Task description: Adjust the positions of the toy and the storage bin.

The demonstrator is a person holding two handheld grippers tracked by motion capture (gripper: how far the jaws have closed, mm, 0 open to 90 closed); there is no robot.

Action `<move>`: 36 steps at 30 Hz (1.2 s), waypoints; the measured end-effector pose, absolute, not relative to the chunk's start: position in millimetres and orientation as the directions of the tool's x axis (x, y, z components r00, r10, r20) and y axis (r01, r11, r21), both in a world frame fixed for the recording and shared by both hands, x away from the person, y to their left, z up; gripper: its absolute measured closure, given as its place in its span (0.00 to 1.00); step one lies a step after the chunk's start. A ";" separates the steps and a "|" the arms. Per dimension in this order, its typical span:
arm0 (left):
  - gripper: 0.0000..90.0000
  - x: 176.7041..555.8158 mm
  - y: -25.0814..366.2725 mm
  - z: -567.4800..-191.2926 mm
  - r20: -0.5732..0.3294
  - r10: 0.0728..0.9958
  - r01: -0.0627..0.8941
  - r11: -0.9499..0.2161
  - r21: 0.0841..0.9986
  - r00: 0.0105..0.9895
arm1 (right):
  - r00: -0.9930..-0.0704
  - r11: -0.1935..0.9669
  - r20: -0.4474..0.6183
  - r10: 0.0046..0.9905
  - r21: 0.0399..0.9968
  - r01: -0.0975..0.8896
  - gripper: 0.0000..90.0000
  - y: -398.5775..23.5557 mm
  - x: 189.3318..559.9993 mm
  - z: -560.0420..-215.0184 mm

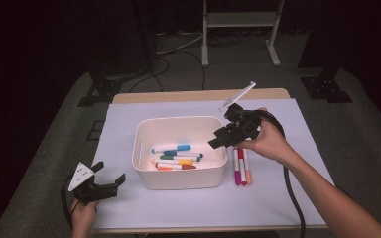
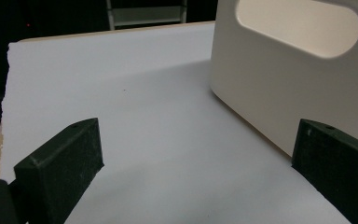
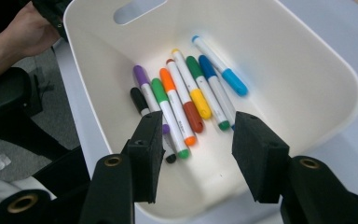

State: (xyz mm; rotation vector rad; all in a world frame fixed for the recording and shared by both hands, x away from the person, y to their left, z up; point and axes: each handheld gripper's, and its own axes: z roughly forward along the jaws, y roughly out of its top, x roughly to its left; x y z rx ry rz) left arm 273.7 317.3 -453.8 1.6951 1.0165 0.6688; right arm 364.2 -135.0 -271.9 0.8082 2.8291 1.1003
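A white bin stands mid-table and holds several coloured markers. Three more markers lie side by side on the sheet just right of the bin. My right gripper hovers over the bin's right rim, tilted down toward the inside. In the right gripper view its jaws stand open above the markers, with nothing between the pads. My left gripper rests near the table's front left corner, open and empty. In the left gripper view it faces the bin's handled side wall.
A white sheet covers the tabletop, whose wooden edge shows at the back. Beyond the table are a dark floor with cables and a metal stand. The person's left hand appears past the bin in the right gripper view.
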 end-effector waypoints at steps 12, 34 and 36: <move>0.01 273.6 317.2 -453.7 -0.031 0.870 0.311 -0.142 0.940 0.492 | -0.811 0.552 0.195 0.551 0.644 0.530 0.55 -191.2 358.7 -289.6; 0.01 273.5 317.1 -453.9 -0.031 0.870 0.309 -0.141 0.940 0.492 | -0.684 0.496 0.218 0.696 0.543 0.678 0.51 -228.5 366.3 -401.2; 0.01 273.4 317.1 -453.9 -0.030 0.870 0.308 -0.142 0.941 0.492 | -0.670 0.495 0.209 0.712 0.526 0.691 0.51 -227.4 368.1 -407.2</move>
